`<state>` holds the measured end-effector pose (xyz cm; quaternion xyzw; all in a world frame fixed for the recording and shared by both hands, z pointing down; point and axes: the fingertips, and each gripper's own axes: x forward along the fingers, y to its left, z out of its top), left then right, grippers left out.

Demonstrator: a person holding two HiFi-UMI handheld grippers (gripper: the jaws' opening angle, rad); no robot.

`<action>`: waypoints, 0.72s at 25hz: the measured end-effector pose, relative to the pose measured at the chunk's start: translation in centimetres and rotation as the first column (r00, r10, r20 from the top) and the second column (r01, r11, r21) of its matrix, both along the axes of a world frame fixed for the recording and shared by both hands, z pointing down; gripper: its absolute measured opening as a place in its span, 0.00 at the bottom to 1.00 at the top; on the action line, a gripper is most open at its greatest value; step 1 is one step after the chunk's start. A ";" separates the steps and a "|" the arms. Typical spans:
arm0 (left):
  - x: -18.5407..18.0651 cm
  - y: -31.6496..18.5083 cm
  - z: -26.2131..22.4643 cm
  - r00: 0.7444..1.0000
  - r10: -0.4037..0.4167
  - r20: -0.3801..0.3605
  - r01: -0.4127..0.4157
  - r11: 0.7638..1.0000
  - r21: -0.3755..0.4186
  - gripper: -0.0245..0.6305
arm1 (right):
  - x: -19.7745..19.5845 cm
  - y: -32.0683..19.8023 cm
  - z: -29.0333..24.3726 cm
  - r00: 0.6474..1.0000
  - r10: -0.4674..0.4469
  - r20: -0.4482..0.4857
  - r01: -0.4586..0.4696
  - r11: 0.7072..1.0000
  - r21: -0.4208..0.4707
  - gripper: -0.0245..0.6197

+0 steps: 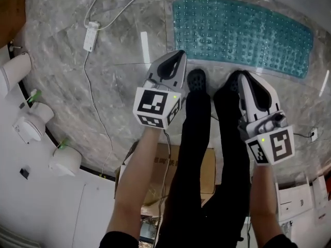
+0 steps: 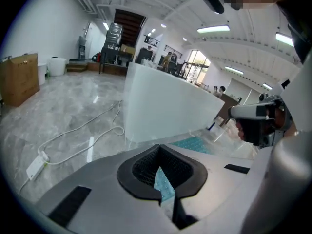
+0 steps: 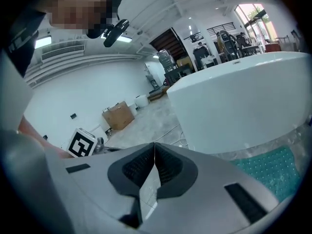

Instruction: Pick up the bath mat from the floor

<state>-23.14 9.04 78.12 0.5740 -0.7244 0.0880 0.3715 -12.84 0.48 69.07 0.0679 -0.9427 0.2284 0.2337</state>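
The teal bath mat [image 1: 243,32], covered in small bumps, lies flat on the grey marble floor beside the white bathtub [image 3: 243,96]. My left gripper [image 1: 180,54] is held above the floor just short of the mat's near left corner, jaws shut with nothing between them. My right gripper [image 1: 242,75] hangs near the mat's front edge, also shut and empty. In the left gripper view, the mat [image 2: 195,144] shows beyond the closed left gripper [image 2: 158,154]. The right gripper view has the mat [image 3: 268,172] at lower right of the closed right gripper [image 3: 154,146].
A white power strip [image 1: 90,37] with its cable trails over the floor at the left. The person's black shoes [image 1: 196,79] stand between the grippers. A cardboard box [image 1: 207,172] sits behind the legs, and white fixtures [image 1: 31,123] line the left wall.
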 end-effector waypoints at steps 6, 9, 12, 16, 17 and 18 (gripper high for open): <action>-1.8 -1.7 13.6 0.997 -0.066 -0.045 0.064 0.997 -0.038 0.05 | -0.2 -2.5 8.0 1.000 0.011 -0.029 -0.011 1.000 -0.003 0.06; -3.1 -1.1 20.2 0.992 -0.112 -0.052 0.106 0.988 -0.116 0.05 | 0.1 -2.9 11.0 0.999 -0.009 -0.053 0.010 1.000 0.016 0.06; -4.6 -0.4 25.7 0.981 -0.182 -0.064 0.167 0.968 -0.186 0.05 | 0.2 -3.4 13.6 0.998 -0.011 -0.061 0.010 1.000 -0.027 0.06; -6.2 0.1 31.8 0.970 -0.232 -0.065 0.210 0.945 -0.250 0.06 | -0.4 -3.5 16.6 0.998 -0.017 -0.057 0.014 0.998 -0.053 0.06; -6.4 0.6 33.2 0.970 -0.237 -0.056 0.213 0.938 -0.275 0.06 | -0.6 -3.4 17.3 0.998 -0.026 -0.059 0.023 0.998 -0.056 0.06; -6.6 1.1 34.5 0.969 -0.241 -0.049 0.216 0.929 -0.299 0.06 | -0.8 -3.3 17.9 0.997 -0.036 -0.061 0.032 0.998 -0.059 0.06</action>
